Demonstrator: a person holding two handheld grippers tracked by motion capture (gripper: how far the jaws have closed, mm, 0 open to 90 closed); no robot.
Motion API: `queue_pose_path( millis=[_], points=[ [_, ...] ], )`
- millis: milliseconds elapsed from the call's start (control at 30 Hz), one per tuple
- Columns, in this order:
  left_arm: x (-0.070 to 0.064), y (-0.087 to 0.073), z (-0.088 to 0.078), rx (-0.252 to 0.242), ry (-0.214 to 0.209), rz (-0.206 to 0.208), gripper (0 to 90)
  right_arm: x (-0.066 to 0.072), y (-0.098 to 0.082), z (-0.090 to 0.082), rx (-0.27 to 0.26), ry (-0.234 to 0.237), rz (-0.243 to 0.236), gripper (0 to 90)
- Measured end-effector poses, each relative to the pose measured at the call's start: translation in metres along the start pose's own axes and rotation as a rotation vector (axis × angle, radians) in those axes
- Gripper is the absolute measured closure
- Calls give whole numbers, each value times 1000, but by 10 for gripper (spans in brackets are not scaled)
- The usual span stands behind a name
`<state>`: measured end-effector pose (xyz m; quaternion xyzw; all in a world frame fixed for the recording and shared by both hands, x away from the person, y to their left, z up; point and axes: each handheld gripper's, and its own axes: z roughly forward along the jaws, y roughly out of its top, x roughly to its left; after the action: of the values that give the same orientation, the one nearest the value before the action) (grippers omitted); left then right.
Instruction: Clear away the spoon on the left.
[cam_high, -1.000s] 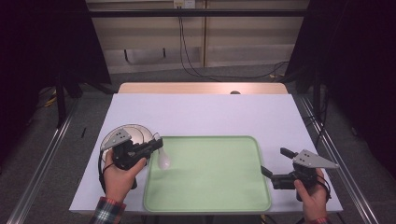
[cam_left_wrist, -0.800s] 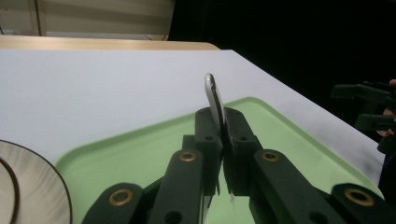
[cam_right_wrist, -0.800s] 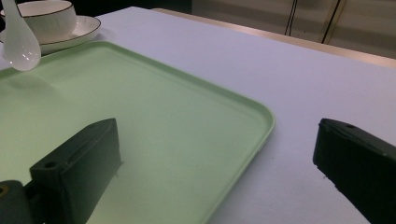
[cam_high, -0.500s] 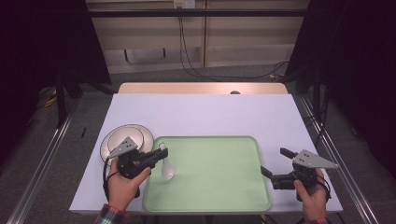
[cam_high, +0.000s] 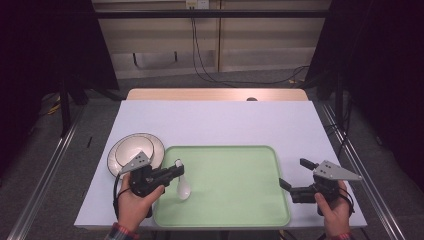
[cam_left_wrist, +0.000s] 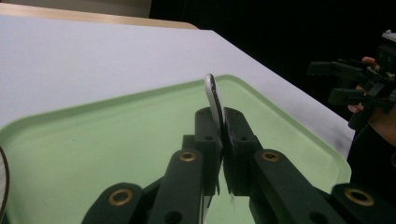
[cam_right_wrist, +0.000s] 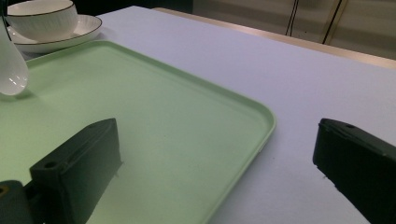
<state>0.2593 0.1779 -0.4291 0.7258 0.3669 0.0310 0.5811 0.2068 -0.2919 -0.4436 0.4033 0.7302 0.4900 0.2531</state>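
My left gripper (cam_high: 176, 171) is shut on the handle of a white spoon (cam_high: 183, 187), whose bowl hangs down over the left part of a green tray (cam_high: 235, 185). In the left gripper view the spoon's handle (cam_left_wrist: 214, 95) sticks up edge-on between the closed jaws of the left gripper (cam_left_wrist: 223, 126). My right gripper (cam_high: 295, 173) stands open at the tray's right edge, holding nothing. In the right gripper view the right gripper (cam_right_wrist: 215, 154) has one jaw over the tray (cam_right_wrist: 163, 116) and one over the table; the spoon (cam_right_wrist: 11, 70) hangs at far left.
A white bowl on a saucer (cam_high: 135, 152) sits left of the tray, just behind my left hand; the right gripper view has the same bowl and saucer (cam_right_wrist: 44, 16) at top left. The table's pale sheet (cam_high: 220, 125) stretches beyond the tray.
My left gripper has carried the spoon from above the bowl and saucer rightward and nearer, to over the tray's left part. The right gripper has stayed put.
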Motion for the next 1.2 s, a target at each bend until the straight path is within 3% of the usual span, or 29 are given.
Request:
queue_pose_path(
  millis=[133,333,733,967,1200],
  points=[
    [-4,-2,0,6,-13,9,855,0,0,0,-3,-6,3,4],
    [-7,-5,0,-3,-47,-11,855,0,0,0,-1,-5,1,4],
    [-9,-10,7,25,-67,-19,854,-1,0,0,0,-5,-4,4],
    [-5,-12,9,23,-66,-29,852,-1,0,-1,1,-6,-4,4],
    [-3,-11,10,34,-25,12,829,-2,-1,-2,-4,-8,-3,4]
  ],
)
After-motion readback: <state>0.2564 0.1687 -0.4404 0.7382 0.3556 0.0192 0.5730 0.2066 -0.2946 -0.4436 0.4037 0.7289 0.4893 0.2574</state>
